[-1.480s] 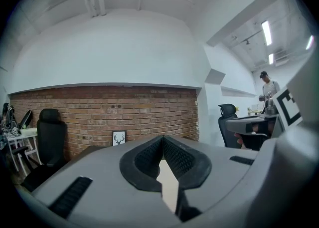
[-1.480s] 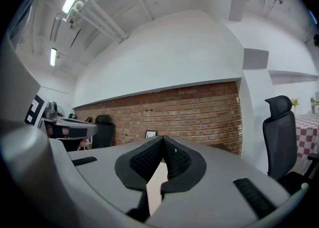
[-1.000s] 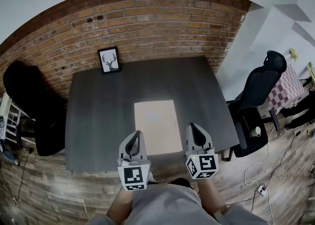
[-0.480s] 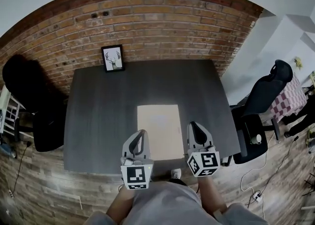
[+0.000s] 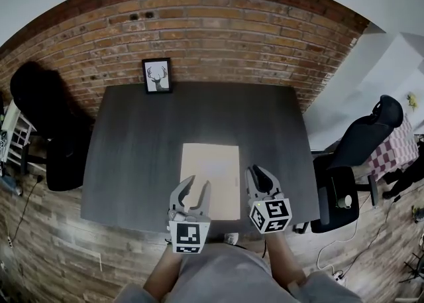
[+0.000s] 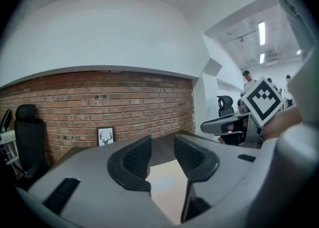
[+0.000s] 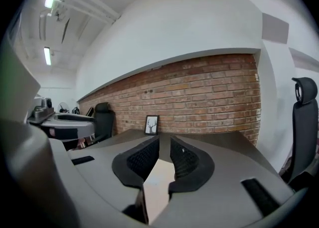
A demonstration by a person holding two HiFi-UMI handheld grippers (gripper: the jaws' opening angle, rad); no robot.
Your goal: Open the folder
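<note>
A beige folder (image 5: 210, 174) is lying flat and closed on the dark grey table (image 5: 132, 149), near the front edge and a little right of centre. Its cover is hiding whatever is inside. A framed deer picture (image 5: 158, 75) is leaning against the brick wall (image 5: 218, 36) at the table's far left corner, well apart from the folder.

The person is holding both grippers low over the table's near edge, pointing them forward and only slightly downward. The left gripper (image 5: 199, 185) is hovering at the folder's near left corner. Its jaws are standing spread, with only the table and the folder beyond showing between them. The right gripper (image 5: 258, 174) is hovering just beside the folder's near right edge. Its jaws are leaving a narrow gap and are pinching nothing.

Compared with a second ago, both grippers are sitting further forward and closer to the folder. The left jaws, pressed together then, have just been opening on nothing. The folder is lying in the same spot, unopened.
</note>
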